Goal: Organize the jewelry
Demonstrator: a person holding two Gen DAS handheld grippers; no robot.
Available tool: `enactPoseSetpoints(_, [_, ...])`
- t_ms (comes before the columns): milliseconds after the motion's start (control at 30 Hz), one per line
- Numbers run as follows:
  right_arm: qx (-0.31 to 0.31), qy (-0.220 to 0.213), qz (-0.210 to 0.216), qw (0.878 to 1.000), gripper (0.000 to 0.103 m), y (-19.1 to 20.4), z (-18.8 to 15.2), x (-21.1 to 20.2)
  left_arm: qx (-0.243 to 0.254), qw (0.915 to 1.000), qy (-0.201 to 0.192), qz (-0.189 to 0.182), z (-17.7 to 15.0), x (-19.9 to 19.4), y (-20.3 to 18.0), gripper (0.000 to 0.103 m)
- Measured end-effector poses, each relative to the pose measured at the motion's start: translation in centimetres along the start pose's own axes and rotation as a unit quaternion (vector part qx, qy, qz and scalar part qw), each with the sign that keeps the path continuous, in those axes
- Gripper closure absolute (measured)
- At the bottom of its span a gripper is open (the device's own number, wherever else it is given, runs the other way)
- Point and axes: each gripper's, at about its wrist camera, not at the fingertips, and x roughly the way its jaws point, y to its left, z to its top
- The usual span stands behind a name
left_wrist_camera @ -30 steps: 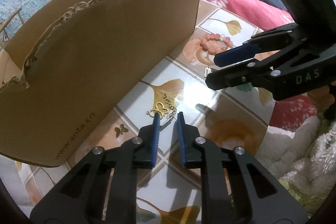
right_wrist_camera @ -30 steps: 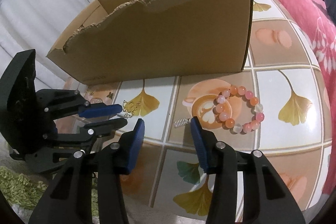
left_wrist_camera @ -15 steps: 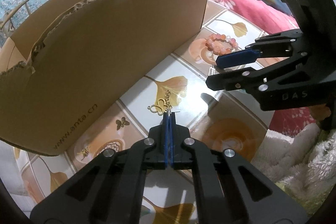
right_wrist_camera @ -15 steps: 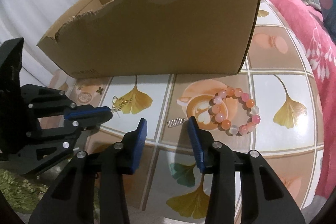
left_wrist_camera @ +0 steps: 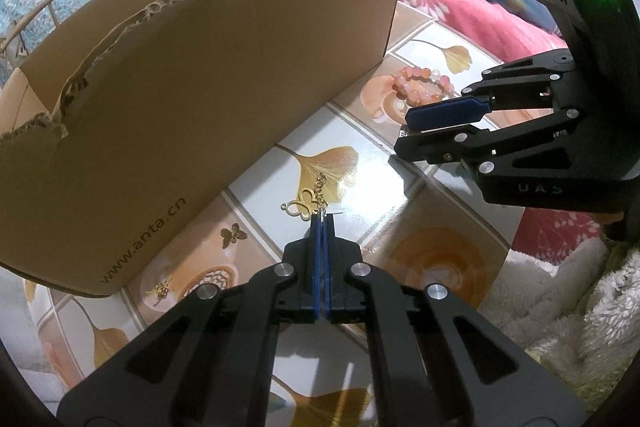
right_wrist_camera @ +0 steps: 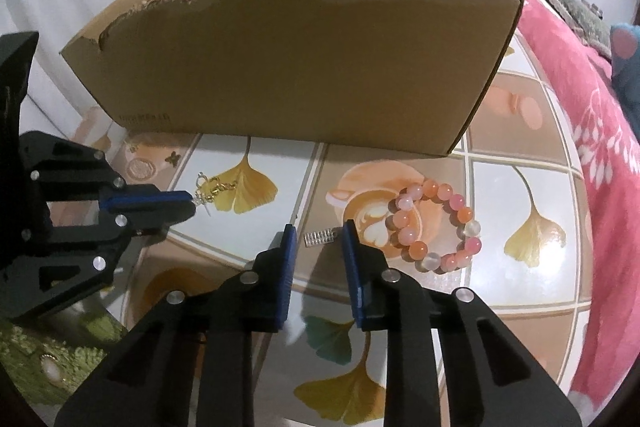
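My left gripper (left_wrist_camera: pixel 322 219) is shut on the hook end of a gold butterfly earring (left_wrist_camera: pixel 301 207), which lies on the tiled tabletop in front of the cardboard box (left_wrist_camera: pixel 200 87). In the right wrist view the same left gripper (right_wrist_camera: pixel 189 203) holds that earring (right_wrist_camera: pixel 214 188) at the left. My right gripper (right_wrist_camera: pixel 318 231) points down at a small silver spring-like piece (right_wrist_camera: pixel 319 237). Its jaws are closing with the piece between the fingertips, a thin gap on each side. A pink and orange bead bracelet (right_wrist_camera: pixel 460 215) lies just right of it.
The torn-edged box (right_wrist_camera: pixel 300 67) stands behind all the jewelry. A small butterfly charm (left_wrist_camera: pixel 234 235) and a tiny gold piece (left_wrist_camera: pixel 162 289) lie near the box's left end. A red blanket (right_wrist_camera: pixel 592 155) borders the right side, and white fluffy fabric (left_wrist_camera: pixel 560 287) the near edge.
My left gripper closed onto the gold earring's hook and stayed there. My right gripper shifted over the silver piece and its jaws narrowed around it.
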Motion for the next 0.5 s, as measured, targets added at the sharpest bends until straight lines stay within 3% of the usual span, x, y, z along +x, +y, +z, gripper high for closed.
enactPoseSetpoints(300, [-0.021,0.004,0.008,1.0,0.091,1.6,-0.3,0.1,-0.001,1.0,0.0,0.0,0.0,0.0,0.0,0.102])
enactPoseSetpoints(500, [-0.008,0.001,0.022,1.0,0.091,1.3,-0.5,0.0,0.001,1.0,-0.001,0.0,0.0,0.0,0.0,0.102])
